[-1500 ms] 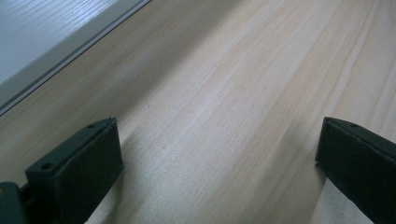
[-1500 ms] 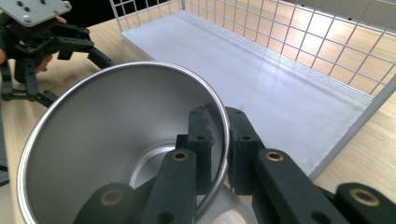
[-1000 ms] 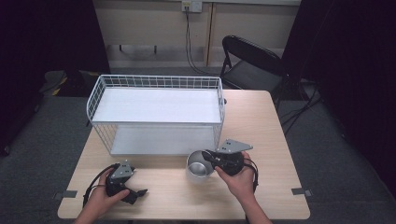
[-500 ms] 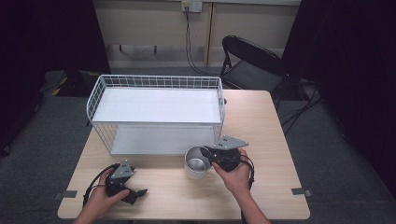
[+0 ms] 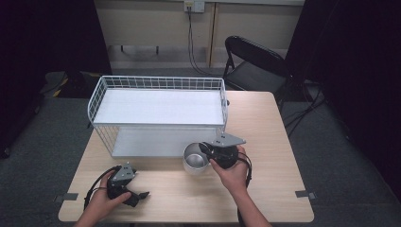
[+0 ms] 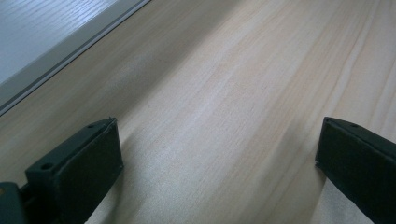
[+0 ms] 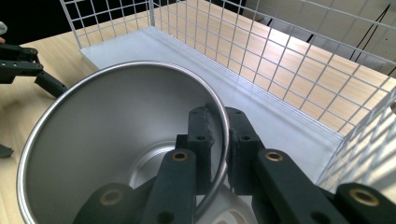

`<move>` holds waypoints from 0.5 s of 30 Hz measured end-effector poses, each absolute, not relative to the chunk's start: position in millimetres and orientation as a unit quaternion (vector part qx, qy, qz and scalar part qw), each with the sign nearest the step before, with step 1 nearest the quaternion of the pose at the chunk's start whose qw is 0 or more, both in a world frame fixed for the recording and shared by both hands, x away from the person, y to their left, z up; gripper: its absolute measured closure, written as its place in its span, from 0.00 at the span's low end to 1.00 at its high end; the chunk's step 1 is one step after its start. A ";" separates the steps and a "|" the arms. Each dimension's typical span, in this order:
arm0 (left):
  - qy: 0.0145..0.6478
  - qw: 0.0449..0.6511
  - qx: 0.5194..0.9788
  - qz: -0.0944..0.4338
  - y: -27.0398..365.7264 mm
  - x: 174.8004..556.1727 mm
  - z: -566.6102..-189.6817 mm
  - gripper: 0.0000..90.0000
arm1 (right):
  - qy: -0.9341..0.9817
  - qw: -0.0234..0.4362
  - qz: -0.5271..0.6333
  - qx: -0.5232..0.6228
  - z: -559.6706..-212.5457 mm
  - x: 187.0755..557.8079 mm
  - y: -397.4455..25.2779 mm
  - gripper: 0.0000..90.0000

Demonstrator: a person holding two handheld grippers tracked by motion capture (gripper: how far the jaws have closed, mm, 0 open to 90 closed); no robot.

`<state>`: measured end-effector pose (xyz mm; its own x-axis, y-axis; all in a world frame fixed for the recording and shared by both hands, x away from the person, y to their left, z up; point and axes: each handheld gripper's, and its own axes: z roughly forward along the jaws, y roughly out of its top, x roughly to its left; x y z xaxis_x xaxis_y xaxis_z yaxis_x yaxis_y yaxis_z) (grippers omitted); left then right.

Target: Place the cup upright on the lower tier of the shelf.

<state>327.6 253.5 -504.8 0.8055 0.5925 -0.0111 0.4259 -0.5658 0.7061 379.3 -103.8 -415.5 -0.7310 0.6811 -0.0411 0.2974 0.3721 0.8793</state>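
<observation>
The right claw [image 7: 215, 140] pinches the rim of a shiny round steel bowl [image 7: 116, 140], 1 jaw inside and 1 outside, just in front of the white wire 2-shelf rack [image 5: 156, 113]. The left claw [image 5: 137, 196] rests on the pale wooden tabletop [image 6: 224, 93], jaws spread wide around nothing.

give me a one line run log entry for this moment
right hand-held gripper: shut on rim of round silver metal bowl | bowl: in front of white wire rack | left hand-held gripper: open, low over light wooden table
</observation>
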 end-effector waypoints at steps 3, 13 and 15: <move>0.290 0.365 0.877 0.114 253.5 327.6 -504.8 0.00 | 0.803 0.204 0.471 0.302 -413.6 381.8 -98.3 0.92; 0.290 0.365 0.877 0.114 253.5 327.6 -504.8 0.00 | 0.796 0.205 0.477 0.312 -411.7 389.0 -89.1 0.92; 0.290 0.365 0.877 0.114 253.5 327.6 -504.8 0.00 | 0.793 0.206 0.480 0.314 -411.6 390.5 -88.4 0.92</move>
